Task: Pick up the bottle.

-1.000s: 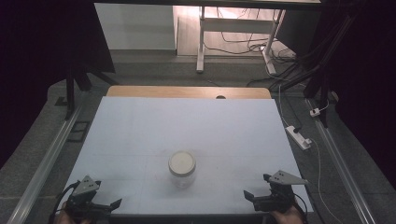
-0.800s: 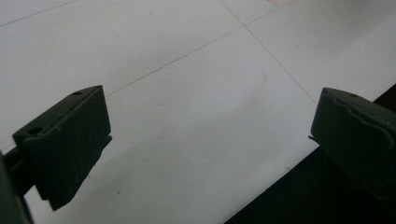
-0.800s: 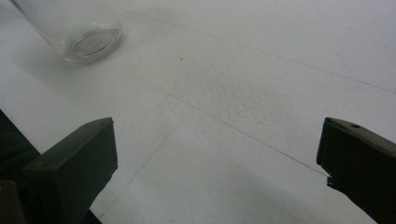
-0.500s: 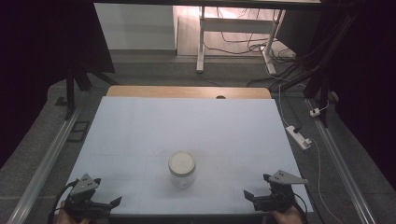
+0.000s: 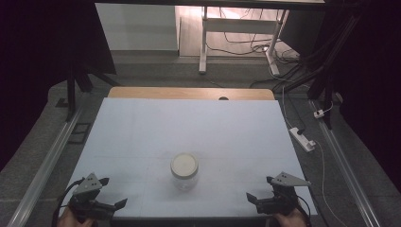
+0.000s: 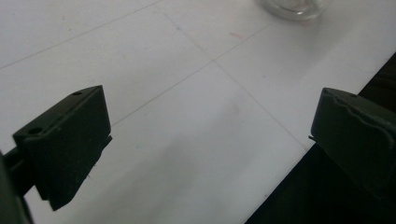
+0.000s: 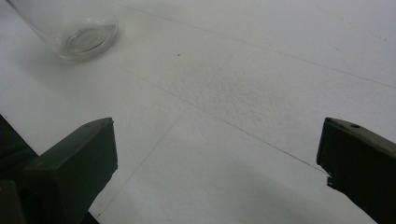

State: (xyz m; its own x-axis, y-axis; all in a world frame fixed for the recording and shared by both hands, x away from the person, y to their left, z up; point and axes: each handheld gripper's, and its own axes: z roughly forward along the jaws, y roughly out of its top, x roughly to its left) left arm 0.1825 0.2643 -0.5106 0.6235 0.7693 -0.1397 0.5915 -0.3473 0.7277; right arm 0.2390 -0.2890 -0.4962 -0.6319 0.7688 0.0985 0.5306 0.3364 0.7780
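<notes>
Little has changed over the last second: the left hand-held gripper (image 5: 112,193) has slid slightly leftward along the near edge of the bench (image 5: 142,127), while the jar (image 5: 184,170) and the right hand-held gripper (image 5: 259,188) sit where they were, so the work on the jar looks not yet begun. The left hand-held gripper hangs low over the bench's near left corner, jaws spread wide, holding and touching nothing. The lidded glass jar stands upright, midway between the two and well apart from both. The right hand-held gripper, at the near right corner, is likewise wide apart and empty.
</notes>
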